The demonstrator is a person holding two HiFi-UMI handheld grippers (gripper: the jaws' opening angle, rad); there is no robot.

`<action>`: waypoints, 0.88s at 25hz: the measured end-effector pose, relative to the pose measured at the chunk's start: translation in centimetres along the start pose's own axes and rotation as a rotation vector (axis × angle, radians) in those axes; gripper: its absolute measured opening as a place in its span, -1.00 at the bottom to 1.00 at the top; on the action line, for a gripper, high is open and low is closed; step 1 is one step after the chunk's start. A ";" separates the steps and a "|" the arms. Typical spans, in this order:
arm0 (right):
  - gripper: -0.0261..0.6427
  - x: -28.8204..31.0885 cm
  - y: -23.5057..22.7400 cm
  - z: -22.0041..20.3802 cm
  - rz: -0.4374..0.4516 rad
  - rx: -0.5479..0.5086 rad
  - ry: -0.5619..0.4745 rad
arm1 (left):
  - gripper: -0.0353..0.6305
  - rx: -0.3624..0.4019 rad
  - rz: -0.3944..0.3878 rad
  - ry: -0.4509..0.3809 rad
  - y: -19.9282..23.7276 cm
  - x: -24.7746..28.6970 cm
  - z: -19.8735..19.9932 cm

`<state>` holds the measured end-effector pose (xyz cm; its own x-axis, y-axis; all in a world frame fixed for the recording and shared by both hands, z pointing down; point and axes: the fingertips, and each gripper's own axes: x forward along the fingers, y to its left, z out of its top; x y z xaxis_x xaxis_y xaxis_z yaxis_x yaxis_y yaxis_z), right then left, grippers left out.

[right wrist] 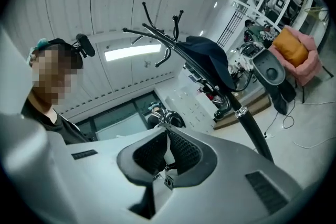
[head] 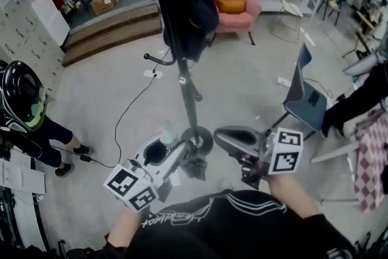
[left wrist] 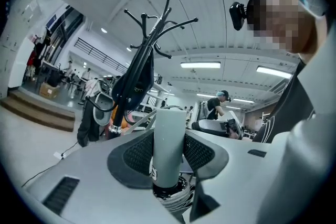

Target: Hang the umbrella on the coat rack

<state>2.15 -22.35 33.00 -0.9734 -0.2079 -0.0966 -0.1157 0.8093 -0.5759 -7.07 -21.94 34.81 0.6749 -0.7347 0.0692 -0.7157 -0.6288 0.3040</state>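
Grey floor (head: 242,88) filled a big room, with a pink armchair (head: 233,0) by its far edge and a blue chair (head: 303,94) toward its right edge. Out in the middle of the floor stood the black coat rack (head: 185,79), and a dark bag (head: 194,9) hung from it. A black cable (head: 130,112) lay on the floor on the left side of the pole.

The left claw (left wrist: 168,157) was clamped on the grey handle (left wrist: 169,128) of the umbrella (head: 195,167), with one pad on each side. The handle stood straight up between the pads. The umbrella's dark cloth hung between the two claws, close in front of the person, and was not on the rack. In the left gripper view the rack's hooks (left wrist: 167,23) rose past the handle, up and to the left.

The right claw (right wrist: 167,152) was squeezed tight, with a thin white strip (right wrist: 166,145) pinched between its pads. It may have been the umbrella's strap, but it was too small to be sure.
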 end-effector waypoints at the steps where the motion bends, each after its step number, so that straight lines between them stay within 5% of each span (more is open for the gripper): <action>1: -0.88 0.3 -0.2 0.0 0.016 0.003 0.009 | -0.41 -0.010 0.000 -0.002 0.1 0.2 0.0; 12: -0.88 0.4 -2.9 0.7 0.062 0.048 0.015 | -0.41 0.003 -0.019 0.045 0.6 3.2 -1.0; 19: -0.86 0.4 -3.5 1.3 0.094 -0.060 0.045 | -0.41 0.023 -0.214 0.038 -1.1 4.5 -0.4; 22: -0.59 0.8 -3.9 1.3 0.108 -0.103 0.080 | -0.41 0.023 -0.292 0.019 -1.6 4.8 0.4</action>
<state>2.06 -26.43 34.08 -0.9934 -0.0757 -0.0864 -0.0251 0.8772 -0.4795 -2.74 -24.52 34.28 0.8559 -0.5172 -0.0002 -0.4946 -0.8185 0.2923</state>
